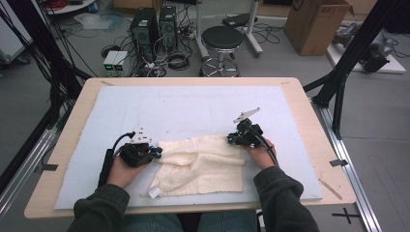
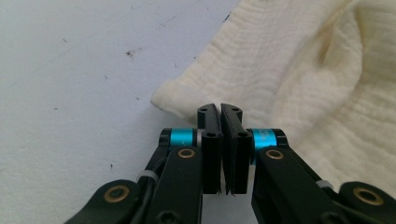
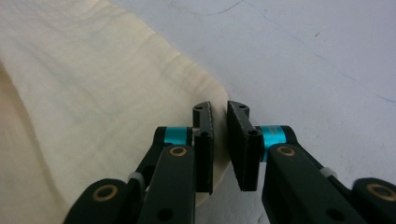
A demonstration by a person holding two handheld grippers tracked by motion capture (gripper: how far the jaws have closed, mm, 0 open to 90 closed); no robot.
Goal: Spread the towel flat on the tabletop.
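Left tool (image 2: 220, 112) pinching cloth (image 1: 203, 164) corner; right tool (image 3: 219, 109) slightly spread at cloth edge; mat (image 1: 193, 106) bare.

Wide open white mat (image 1: 193, 104) ahead of my 2 grippers, just the cream cloth (image 1: 203, 166) bunched between them.

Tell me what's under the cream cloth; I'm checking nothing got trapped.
The cream cloth lies on the pale blue mat. Anything beneath its folds is covered and cannot be seen.
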